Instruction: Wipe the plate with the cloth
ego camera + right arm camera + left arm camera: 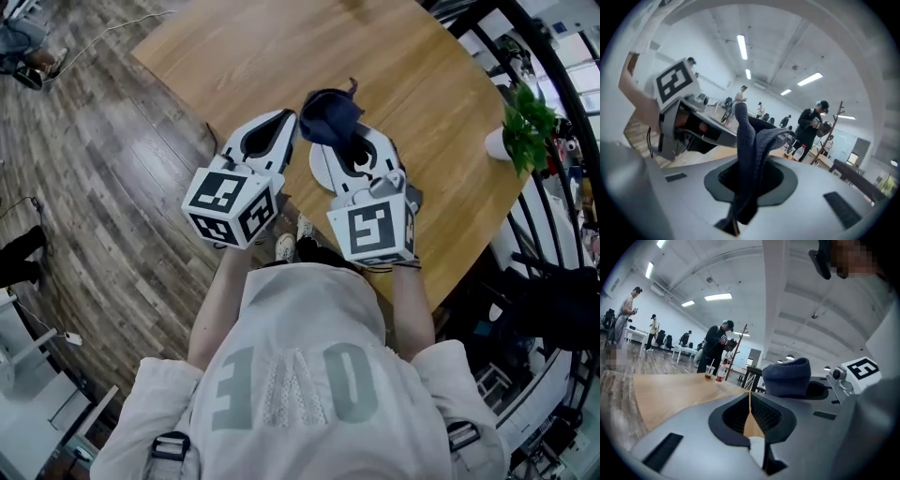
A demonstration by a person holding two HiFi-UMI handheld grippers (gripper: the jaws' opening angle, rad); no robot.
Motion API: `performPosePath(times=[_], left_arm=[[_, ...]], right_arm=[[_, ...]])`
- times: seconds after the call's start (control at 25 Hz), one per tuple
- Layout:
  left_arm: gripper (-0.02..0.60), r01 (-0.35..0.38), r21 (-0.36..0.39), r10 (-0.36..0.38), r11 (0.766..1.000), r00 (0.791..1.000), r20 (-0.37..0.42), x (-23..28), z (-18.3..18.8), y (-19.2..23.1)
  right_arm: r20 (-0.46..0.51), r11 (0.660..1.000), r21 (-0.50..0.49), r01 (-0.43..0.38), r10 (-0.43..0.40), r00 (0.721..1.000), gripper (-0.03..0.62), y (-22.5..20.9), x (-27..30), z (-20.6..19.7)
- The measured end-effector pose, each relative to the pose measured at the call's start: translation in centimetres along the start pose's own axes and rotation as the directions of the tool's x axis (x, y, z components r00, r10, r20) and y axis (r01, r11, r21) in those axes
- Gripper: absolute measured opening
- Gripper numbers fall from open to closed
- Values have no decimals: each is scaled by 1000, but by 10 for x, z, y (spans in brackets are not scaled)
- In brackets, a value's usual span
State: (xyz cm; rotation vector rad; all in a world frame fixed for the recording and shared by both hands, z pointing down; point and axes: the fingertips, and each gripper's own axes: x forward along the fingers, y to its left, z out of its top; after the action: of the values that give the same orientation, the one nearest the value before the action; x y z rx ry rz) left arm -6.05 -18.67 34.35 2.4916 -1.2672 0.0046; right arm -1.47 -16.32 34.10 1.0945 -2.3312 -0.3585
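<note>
Standing at the 6 o'clock edge of a wooden table (281, 56), seen from above. Right hand-held gripper (749, 174) clamped on a dark blue cloth (749, 133): jaws pressed together on the fabric, a thick bunch sticking up past the tips, a thin tail trailing back through the gap toward the camera. In the head view, that bunch at 12 o'clock of its gripper, over the middle of the table.

Left hand-held gripper (750, 399) narrowed to a hairline slit, holding nothing; through the slit only a sliver of tabletop and a scrap of white. Held side by side, left at 9 o'clock of right, near each other, both lifted off the tabletop and pointing roughly level across the room.

Under the right one, at 6 o'clock of the cloth in the head view, a white rounded edge lying on the wood: probably the plate (321, 171), though mostly covered. Cloth up in the air, not on it.

At 3 o'clock on the table's rim, a green plant (527, 122) in a white pot (497, 143). At the far end in the left gripper view, a cup (709, 373) with a straw and a bottle (721, 372), just beside each other. Behind those, people (715, 345) standing in a bright hall. Wood floor (103, 187) at 9 o'clock of the table.
</note>
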Motion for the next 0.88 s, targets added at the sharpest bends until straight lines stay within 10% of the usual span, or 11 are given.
performPosePath(times=[0.28,0.88], left_arm=[[18,31,215,-62,976,989,137,-10,57,-44],[18,-44,429,-87,902,956,281,-31,112,-80]], right_arm=[[164,934,307,182,-240,957,57,-48,-49,30],[133,854,398,335,-415,900,55,-64,-87,10]])
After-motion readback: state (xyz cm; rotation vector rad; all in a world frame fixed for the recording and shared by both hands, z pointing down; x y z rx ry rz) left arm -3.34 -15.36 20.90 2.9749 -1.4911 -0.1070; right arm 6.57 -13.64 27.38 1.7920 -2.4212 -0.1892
